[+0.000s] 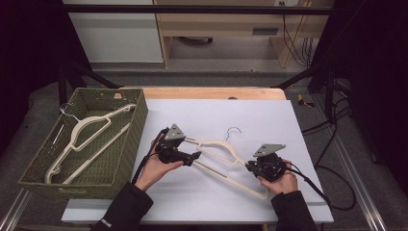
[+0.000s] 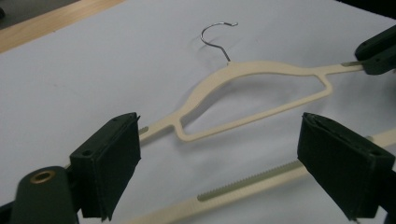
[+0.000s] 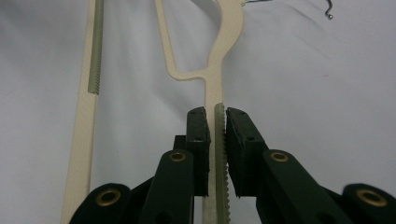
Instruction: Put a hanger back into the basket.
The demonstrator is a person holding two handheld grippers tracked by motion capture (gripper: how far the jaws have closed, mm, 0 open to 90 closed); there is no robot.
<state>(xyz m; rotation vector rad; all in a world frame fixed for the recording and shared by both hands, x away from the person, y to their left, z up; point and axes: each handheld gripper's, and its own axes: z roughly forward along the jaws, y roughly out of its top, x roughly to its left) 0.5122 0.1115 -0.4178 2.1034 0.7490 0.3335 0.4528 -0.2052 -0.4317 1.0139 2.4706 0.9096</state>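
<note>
White-covered worktop [image 1: 216, 110], dark room, wicker basket [image 1: 139, 115] left; right claw [image 3: 215, 122] pinching cream hanger [image 1: 226, 149], left claw [image 2: 219, 154] spread.

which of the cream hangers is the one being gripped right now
The hanger on the white sheet, between the two hands. The right claw is shut on its arm; the other hanger lies untouched in the green basket.

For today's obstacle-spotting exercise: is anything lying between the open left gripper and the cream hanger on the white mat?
Nothing visible does. The left gripper has its jaws open with the hanger just ahead on the bare white mat; the right gripper already clamps the hanger's far arm.
</note>
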